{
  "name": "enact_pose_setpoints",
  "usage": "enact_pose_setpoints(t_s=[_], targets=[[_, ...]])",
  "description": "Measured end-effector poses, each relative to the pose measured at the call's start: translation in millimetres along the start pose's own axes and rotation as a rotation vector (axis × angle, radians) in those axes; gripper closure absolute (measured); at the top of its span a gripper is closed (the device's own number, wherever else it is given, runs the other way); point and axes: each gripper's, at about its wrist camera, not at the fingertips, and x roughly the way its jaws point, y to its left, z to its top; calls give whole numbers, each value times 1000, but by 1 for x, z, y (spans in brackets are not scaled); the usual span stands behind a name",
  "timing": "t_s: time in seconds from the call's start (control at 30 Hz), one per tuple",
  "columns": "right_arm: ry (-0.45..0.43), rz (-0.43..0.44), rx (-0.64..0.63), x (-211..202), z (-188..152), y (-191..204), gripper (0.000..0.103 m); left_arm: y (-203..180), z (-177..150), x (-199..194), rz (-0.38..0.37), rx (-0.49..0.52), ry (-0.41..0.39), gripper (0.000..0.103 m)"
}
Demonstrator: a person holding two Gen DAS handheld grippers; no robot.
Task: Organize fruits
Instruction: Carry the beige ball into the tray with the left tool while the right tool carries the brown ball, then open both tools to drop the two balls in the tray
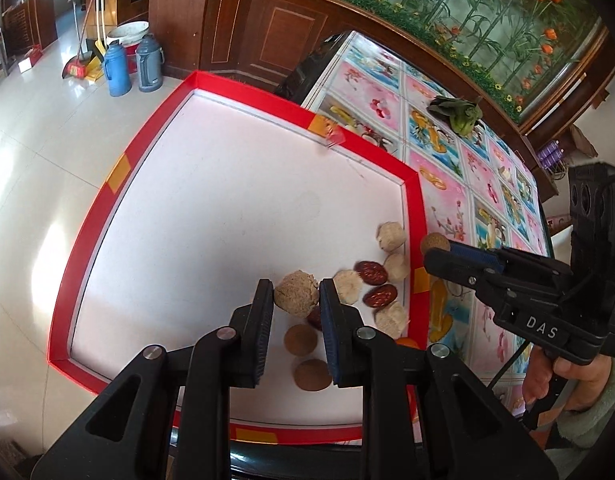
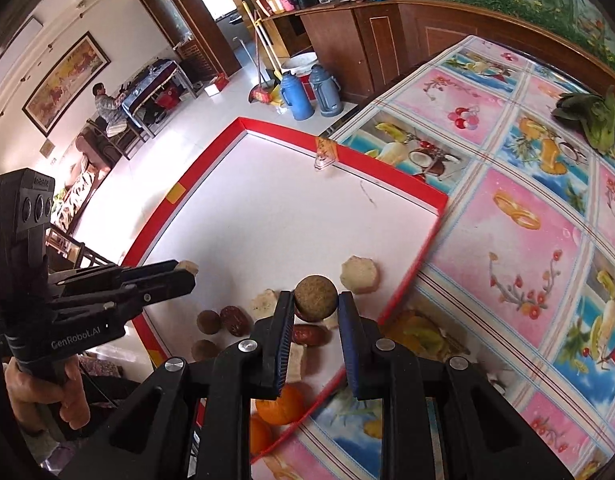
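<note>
A white tray with a red rim (image 1: pixel 359 148) (image 2: pixel 387 168) lies at the table's left edge. My left gripper (image 1: pixel 295 284) is shut on a pale rough ball (image 1: pixel 296 302) above the tray's near right part. Under it lie brown round fruits (image 1: pixel 300 338), red dates (image 1: pixel 372 272) and pale chunks (image 1: pixel 391 236). My right gripper (image 2: pixel 316 296) is shut on a brown round fruit (image 2: pixel 315 300) over the tray's right side. From the left wrist, the right gripper (image 1: pixel 433 254) shows above the red rim. Oranges (image 2: pixel 281 404) sit below the right fingers.
A patterned tablecloth (image 1: pixel 467 184) covers the table to the right of the tray. A green leafy vegetable (image 1: pixel 459 114) (image 2: pixel 591 118) lies far back on it. Two thermos flasks (image 1: pixel 117 68) stand on the tiled floor. A person (image 2: pixel 105 106) sits at a distant table.
</note>
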Motion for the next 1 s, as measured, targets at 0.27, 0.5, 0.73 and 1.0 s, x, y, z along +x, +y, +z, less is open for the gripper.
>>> enact_pose_setpoints(t_s=[0.27, 0.5, 0.73, 1.0], targets=[[42, -21, -44, 34, 16, 17, 81, 11, -1, 14, 10, 12, 38, 82], [73, -41, -40, 54, 18, 14, 81, 3, 12, 27, 9, 63, 51, 82], [93, -47, -32, 63, 15, 11, 80, -1, 11, 36, 7, 96, 79, 82], [79, -45, -21, 58, 16, 12, 76, -3, 12, 37, 19, 106, 84, 82]])
